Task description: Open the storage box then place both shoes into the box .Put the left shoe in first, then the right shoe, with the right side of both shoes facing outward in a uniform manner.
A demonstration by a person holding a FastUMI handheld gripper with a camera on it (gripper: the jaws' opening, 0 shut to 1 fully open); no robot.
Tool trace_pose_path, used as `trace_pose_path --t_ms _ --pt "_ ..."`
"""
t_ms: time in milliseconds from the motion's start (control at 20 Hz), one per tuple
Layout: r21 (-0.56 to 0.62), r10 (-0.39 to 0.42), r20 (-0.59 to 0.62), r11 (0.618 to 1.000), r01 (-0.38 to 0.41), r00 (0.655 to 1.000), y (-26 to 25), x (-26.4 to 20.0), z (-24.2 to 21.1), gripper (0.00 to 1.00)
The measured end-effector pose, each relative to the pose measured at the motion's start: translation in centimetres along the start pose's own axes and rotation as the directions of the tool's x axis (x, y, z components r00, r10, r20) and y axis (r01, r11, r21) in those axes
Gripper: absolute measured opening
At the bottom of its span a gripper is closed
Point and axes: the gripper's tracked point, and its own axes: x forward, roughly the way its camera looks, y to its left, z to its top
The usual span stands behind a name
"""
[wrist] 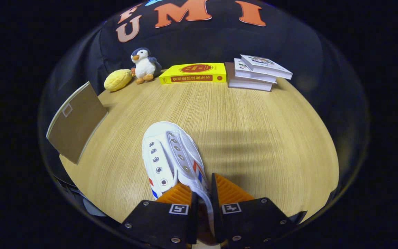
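1. The gripper (pixel 204 193) has its two orange fingers (pixel 231 190) clamped on the side wall of a white canvas shoe (pixel 169 152) near its collar — one finger sits inside the opening, the other outside. That pinch on the thin upper looks chosen because the shoe is too wide to take whole.

2. The shoe points away from the fingers, toe toward the far side of the desk (pixel 254 138). Its sole seems to hang at or just above the wood; I cannot tell whether it touches. The red and blue stripes show on both flanks, so which shoe of the pair it is cannot be read for sure.

3. At the left edge of the desk a brown flat panel (pixel 76 121) leans up and outward — likely the opened flap or lid of the storage box, set there so a shoe can be swung in sideways. The box's inside is hidden.

4. Along the far edge, well apart from the shoe, sit a yellow plush (pixel 117 80), a toy penguin (pixel 144 65), a yellow book (pixel 193 73) and a stack of books (pixel 254 73) — bystanders, kept out of the working lane.

5. Judged from this, the next move calls for carrying the shoe left toward the panel while keeping its right side facing outward; a one-wall grip may let it swing.
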Motion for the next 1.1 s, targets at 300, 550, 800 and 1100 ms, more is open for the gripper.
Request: trace_pose_path --t_ms 300,550,800,1100 --pt "0.294 0.150 -0.100 0.949 -0.114 0.984 -0.1 0.3 -0.6 0.13" --pt "0.433 0.215 -0.093 0.888 -0.155 0.972 2.9 -0.6 0.5 0.03" --pt "0.507 0.266 -0.046 0.837 -0.208 0.963 6.9 -1.8 3.2 0.01" --pt "0.441 0.325 0.020 0.846 -0.300 0.946 14.2 -5.1 9.2 0.01"
